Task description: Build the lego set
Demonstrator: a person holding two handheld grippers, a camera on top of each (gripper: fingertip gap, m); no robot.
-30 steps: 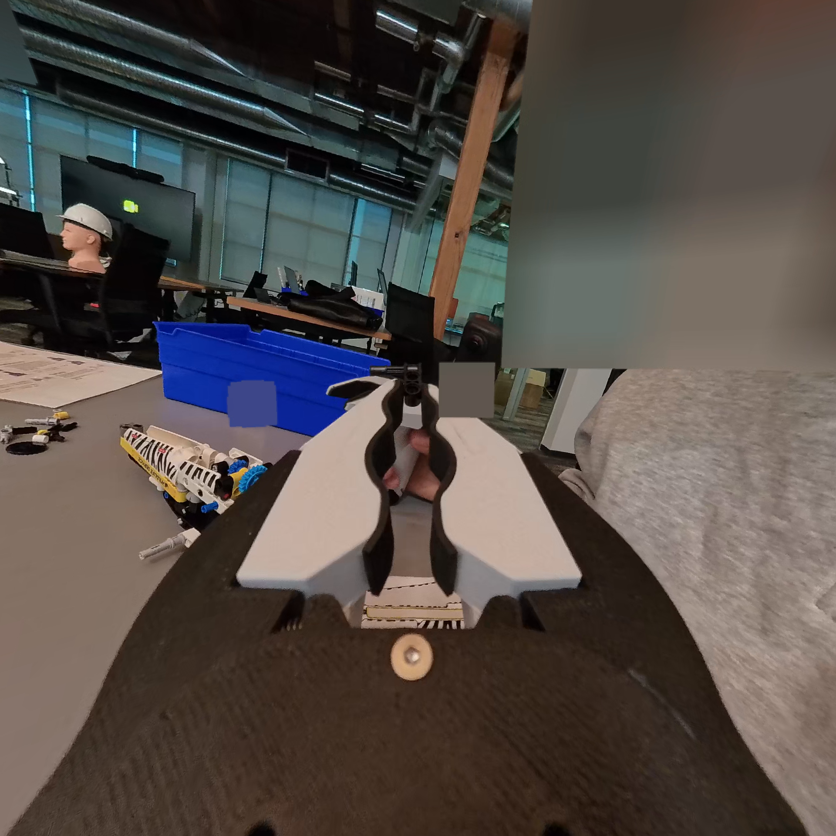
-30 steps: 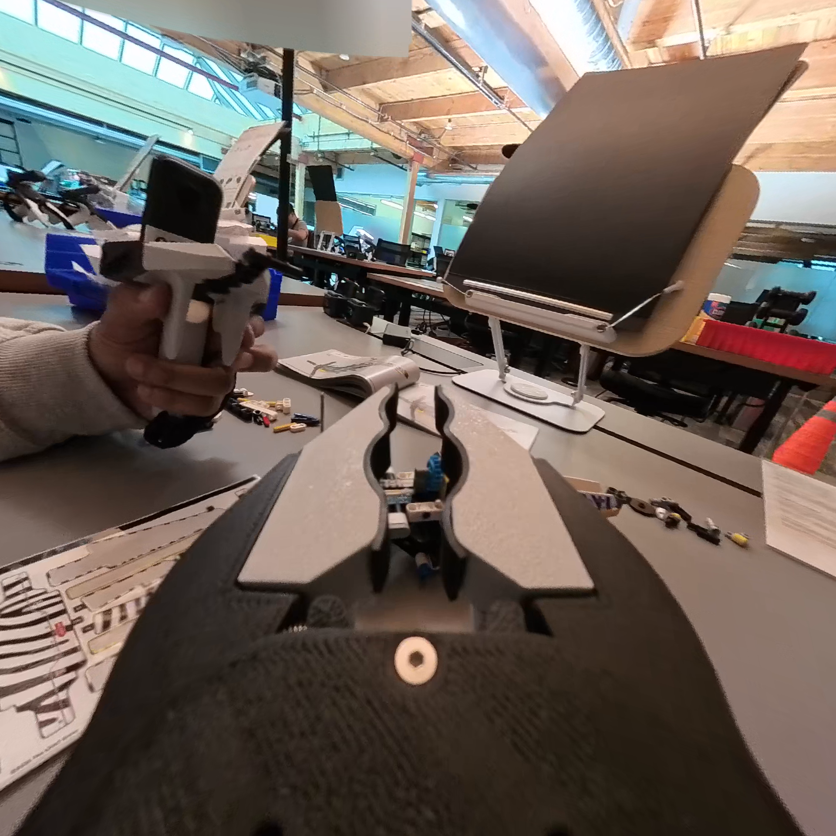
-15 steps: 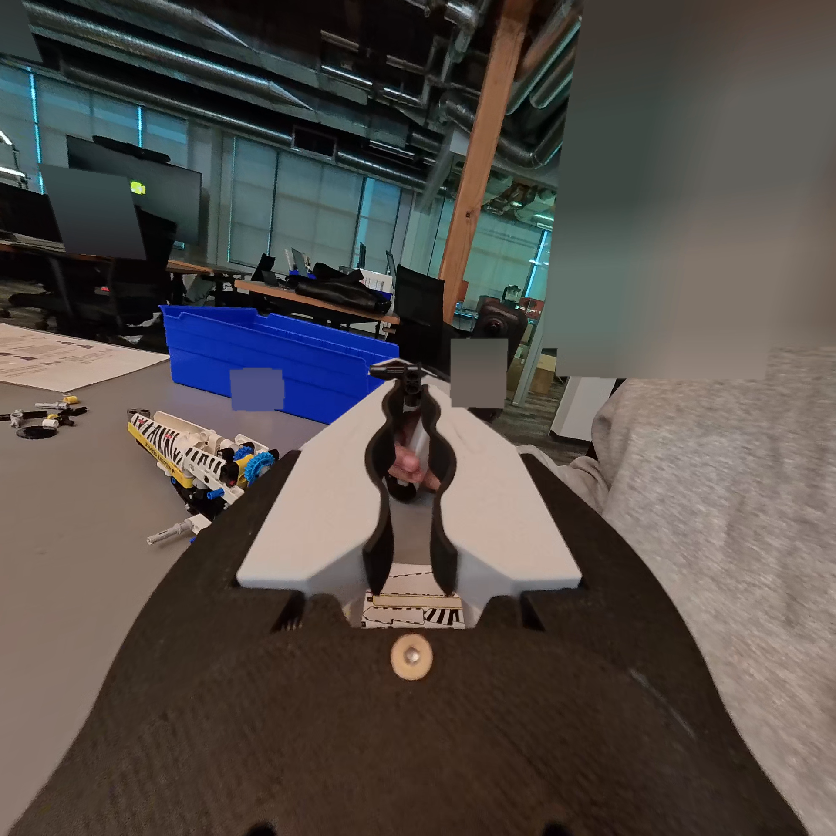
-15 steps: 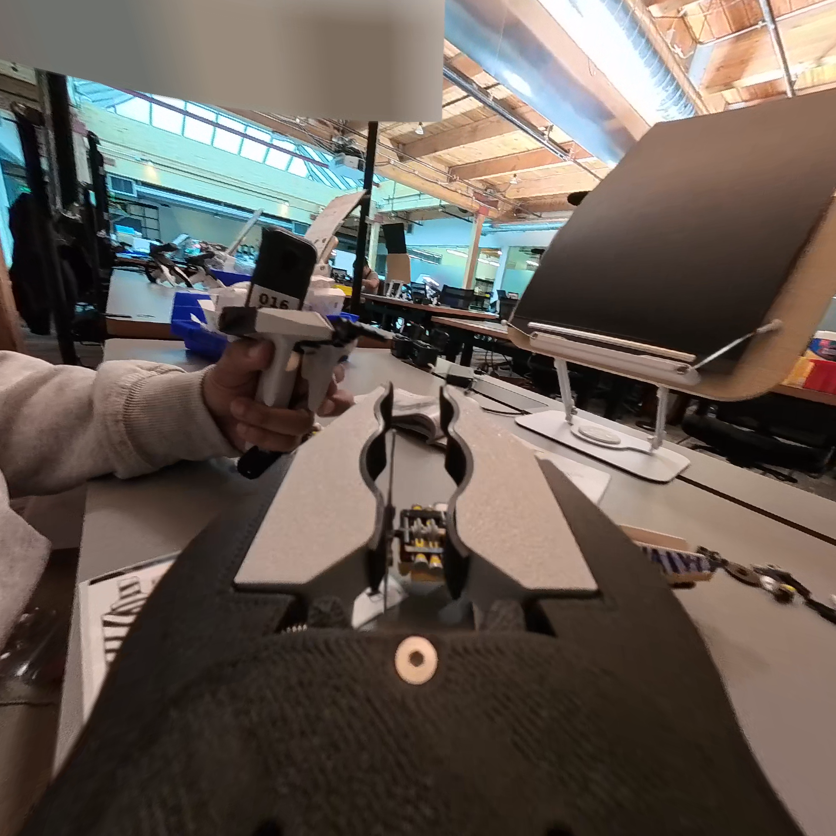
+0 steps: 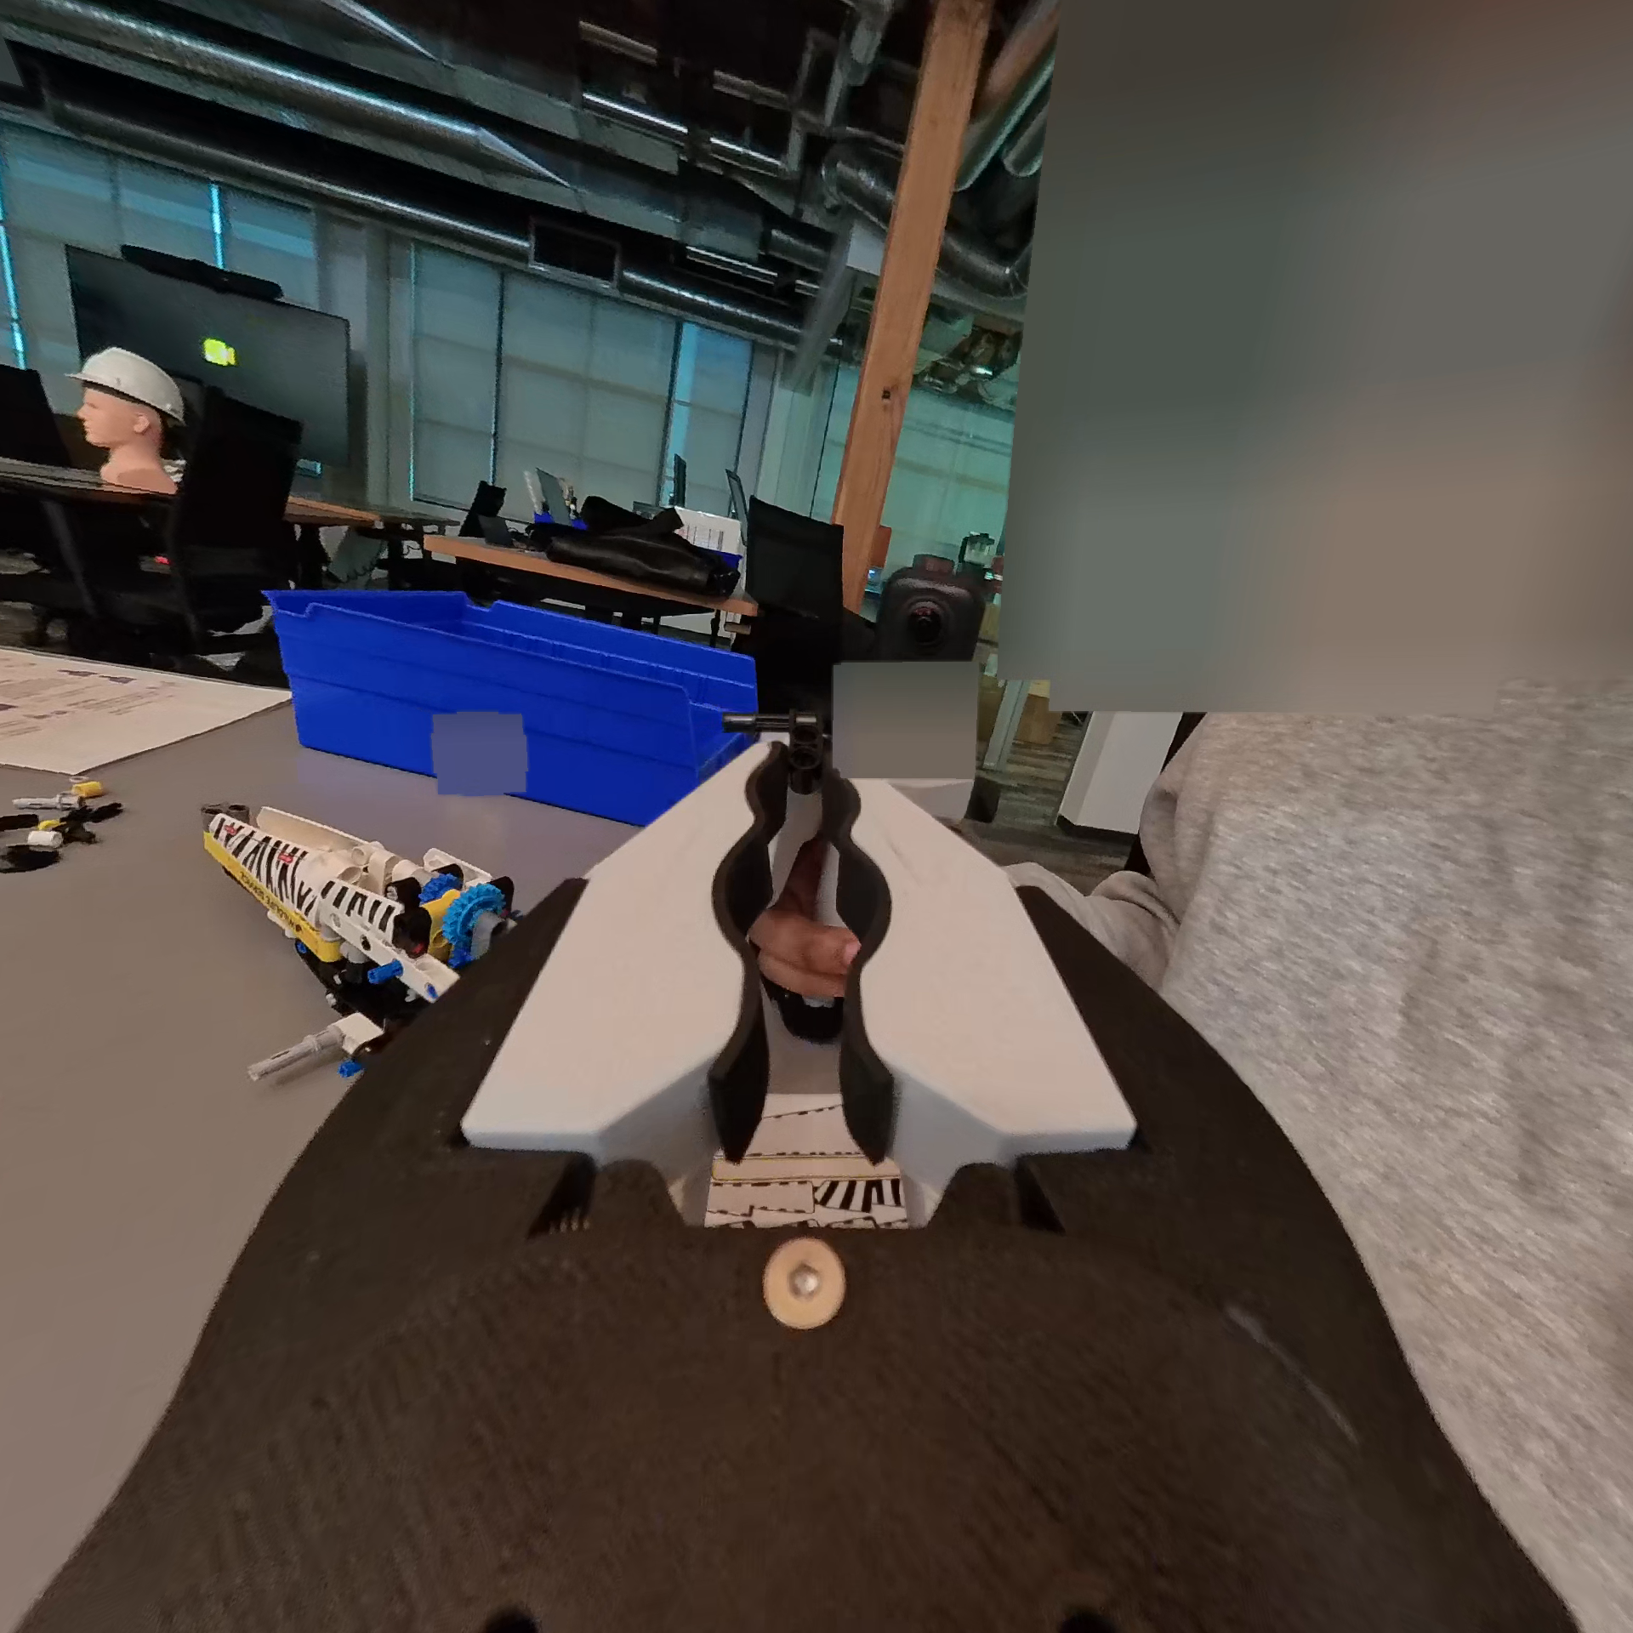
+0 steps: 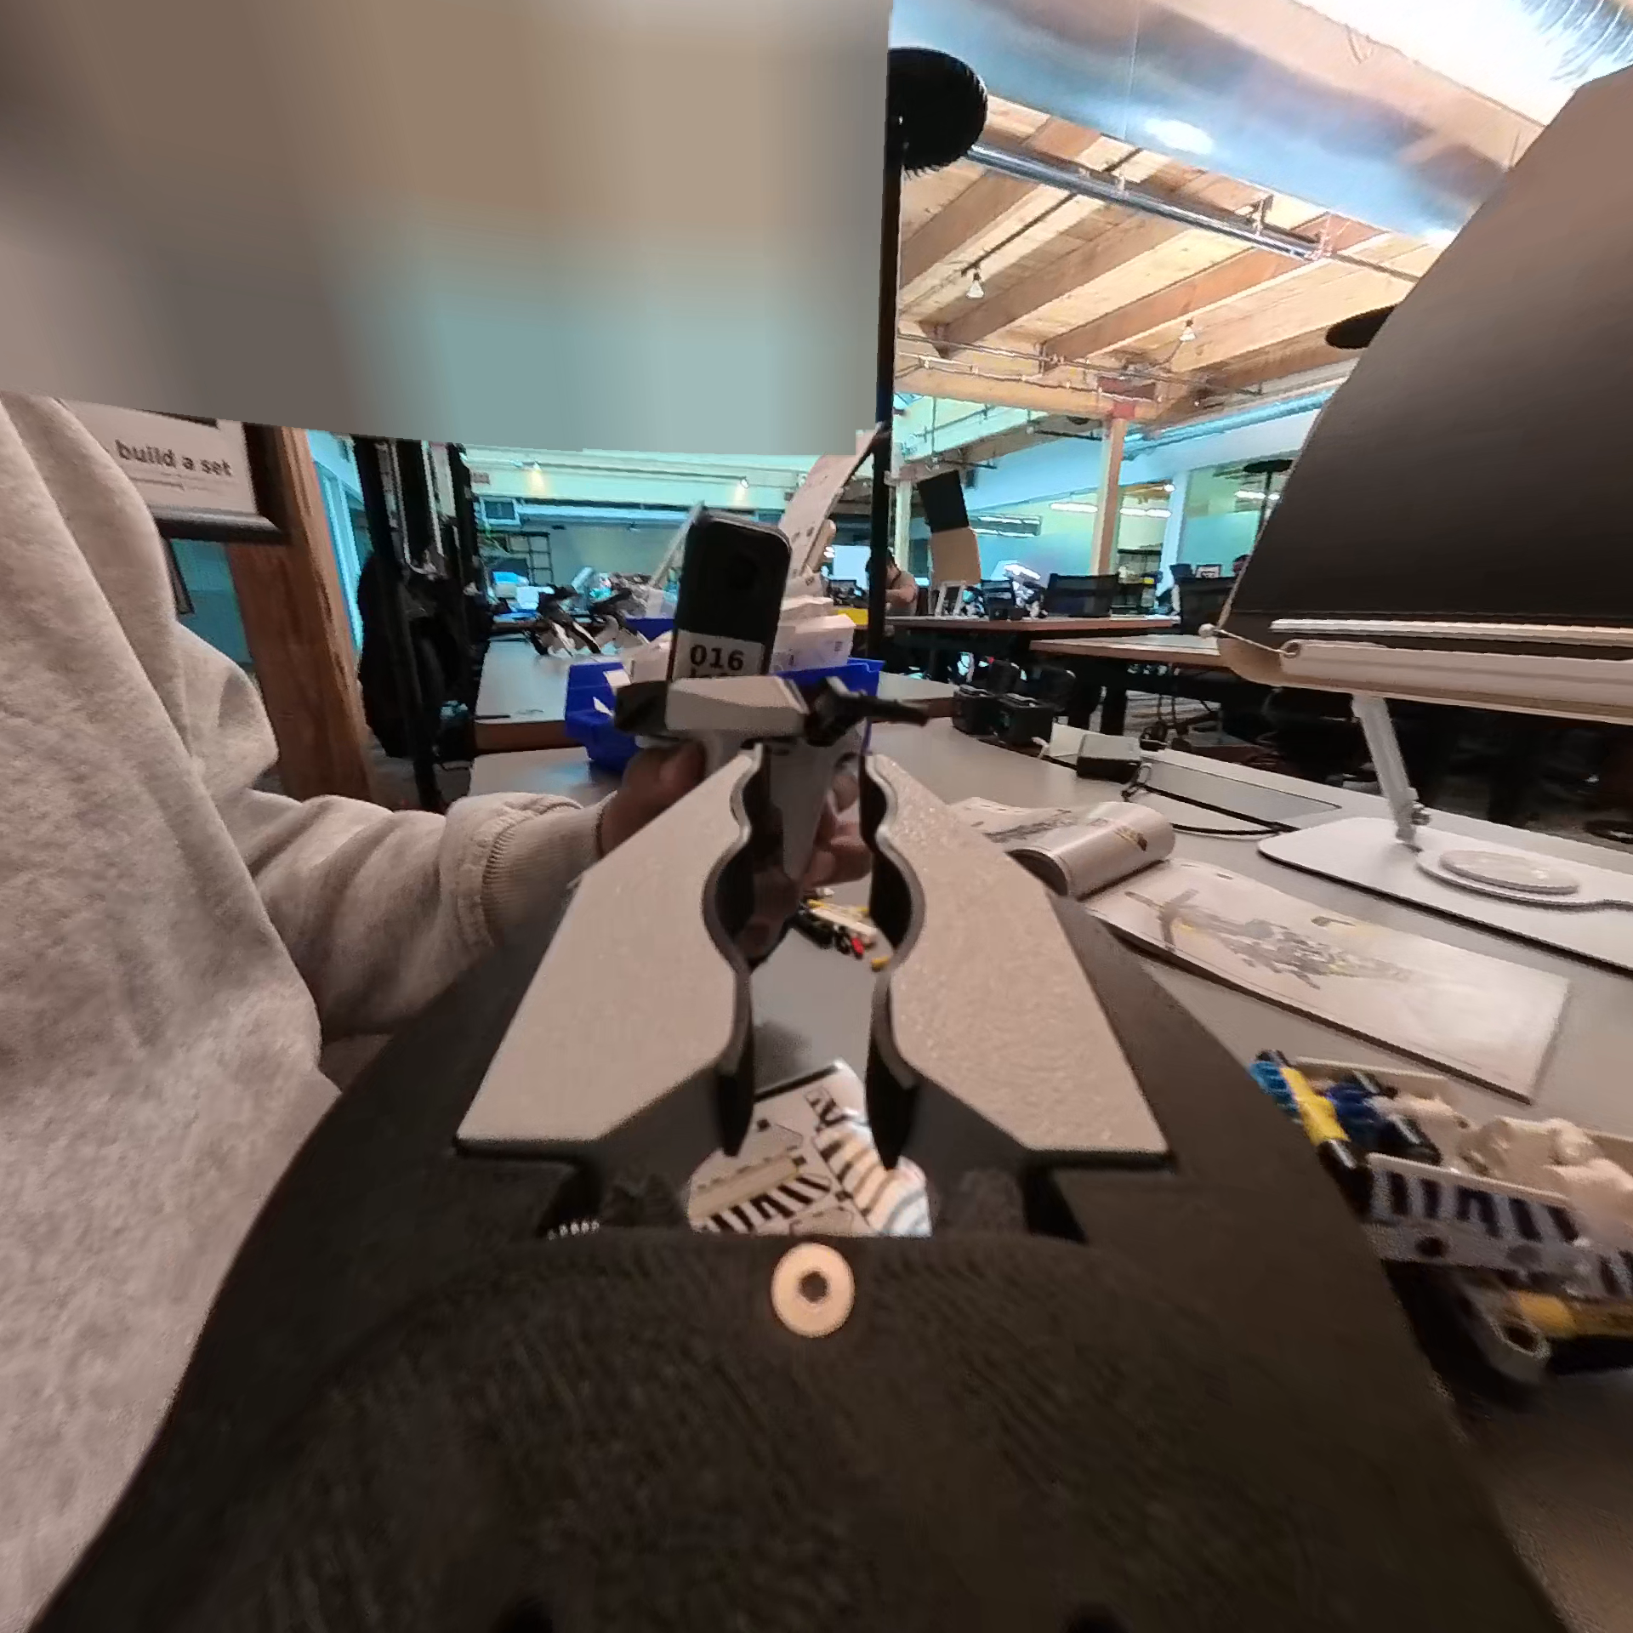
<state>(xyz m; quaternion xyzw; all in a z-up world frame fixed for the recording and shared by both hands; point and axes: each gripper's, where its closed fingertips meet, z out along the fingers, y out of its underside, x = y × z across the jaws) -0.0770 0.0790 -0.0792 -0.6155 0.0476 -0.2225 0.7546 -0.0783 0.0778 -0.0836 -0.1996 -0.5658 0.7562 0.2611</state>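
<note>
Grey tabletop (image 5: 132, 1105) carries everything. Blue plastic bin (image 5: 530, 698) at its far side in the left wrist view. In the right wrist view a large dark board on a metal stand (image 6: 1458, 548) leans back at the right; an open instruction booklet (image 6: 1087, 839) and a flat printed sheet (image 6: 1325, 963) lie in front of it.

Partly built lego model (image 5: 353, 901), white with zebra-striped stickers, yellow edge and blue gears, lies on the tabletop left of the left gripper; the same model (image 6: 1458, 1184) sits at the lower right of the right wrist view, blurred. A striped sticker sheet (image 6: 795, 1175) lies under both grippers. Loose small lego parts (image 5: 53, 822) scattered at the far left.

Left gripper (image 5: 806, 760): held off the tabletop, jaws pinching a small black lego connector (image 5: 800, 733) at the tips, with a thin black pin projecting left from it. Seen from the right wrist view, a hand holds this gripper by its handle.

Right gripper (image 6: 808, 778): raised, pointing at the left gripper, jaws slightly spread, nothing between them.
</note>
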